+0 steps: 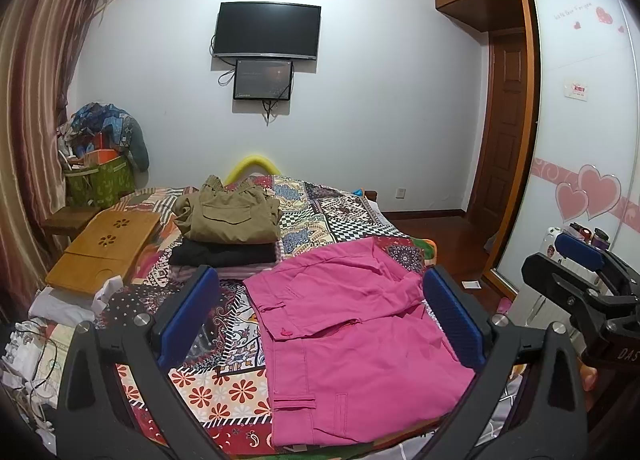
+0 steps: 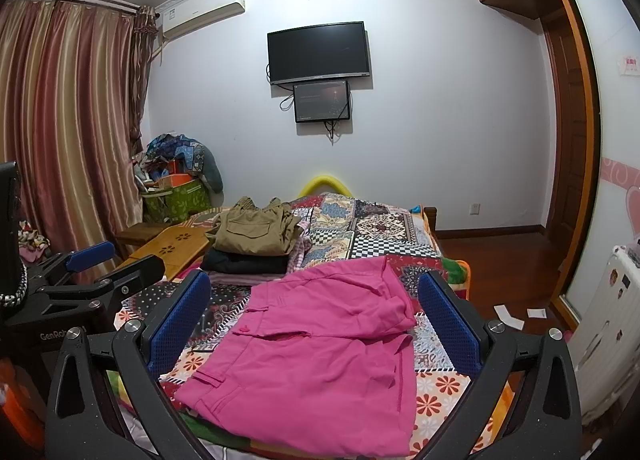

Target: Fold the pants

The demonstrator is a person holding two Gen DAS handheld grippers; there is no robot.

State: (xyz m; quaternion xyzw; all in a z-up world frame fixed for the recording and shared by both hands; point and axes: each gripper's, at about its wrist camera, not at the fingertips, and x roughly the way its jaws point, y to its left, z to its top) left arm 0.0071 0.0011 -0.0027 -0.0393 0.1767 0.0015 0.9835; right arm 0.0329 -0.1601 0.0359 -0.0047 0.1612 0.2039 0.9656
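Bright pink pants lie partly folded on the patchwork bedspread, the far part doubled back over the near part. They also show in the right wrist view. My left gripper is open and empty, raised above the pants' near end. My right gripper is open and empty too, above the pants. Each gripper shows at the edge of the other's view: the right one in the left wrist view, the left one in the right wrist view.
A stack of folded clothes, khaki on black, sits farther up the bed. A wooden lap tray lies at the bed's left edge. A green basket of clutter stands by the curtain. The wardrobe is to the right.
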